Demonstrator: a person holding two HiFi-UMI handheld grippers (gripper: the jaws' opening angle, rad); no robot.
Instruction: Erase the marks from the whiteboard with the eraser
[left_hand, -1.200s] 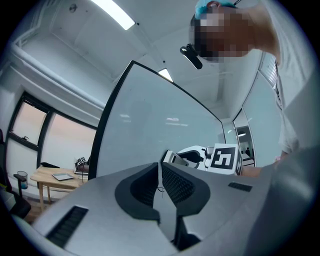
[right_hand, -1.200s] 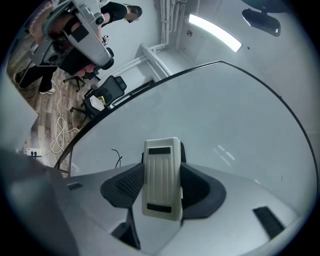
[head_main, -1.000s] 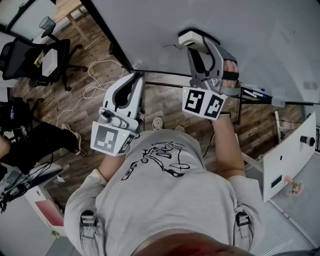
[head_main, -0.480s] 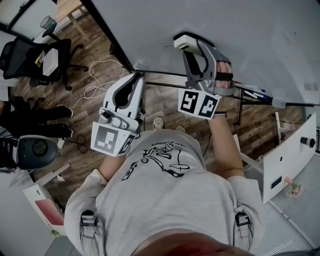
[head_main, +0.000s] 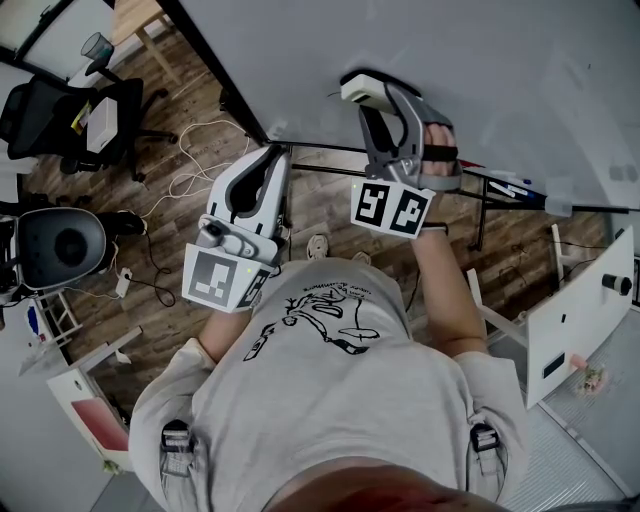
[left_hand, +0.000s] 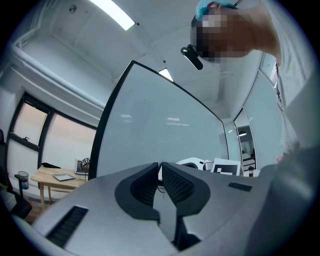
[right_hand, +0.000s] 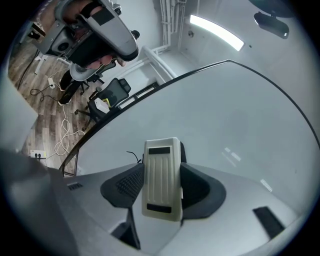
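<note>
The whiteboard (head_main: 480, 70) fills the top of the head view. My right gripper (head_main: 378, 92) is shut on a cream plastic eraser (head_main: 362, 88) and holds it against the board's lower part. A small black scribble (head_main: 335, 95) lies just left of the eraser. In the right gripper view the eraser (right_hand: 161, 180) stands upright between the jaws, with the black mark (right_hand: 134, 156) at its left on the whiteboard (right_hand: 230, 120). My left gripper (head_main: 271, 153) hangs below the board's lower left corner, shut and holding nothing; its view shows the left gripper (left_hand: 160, 172) with jaws nearly touching.
Marker pens (head_main: 512, 185) lie on the board's tray at the right. A black office chair (head_main: 70, 110) and a round-seated stool (head_main: 55, 245) stand at the left, with white cables (head_main: 190, 150) on the wooden floor. A white cabinet (head_main: 580, 310) stands at the right.
My right gripper has slid the eraser up and to the left along the board, closer to the black scribble. The left gripper has stayed put. A round stool has come into view at the left.
</note>
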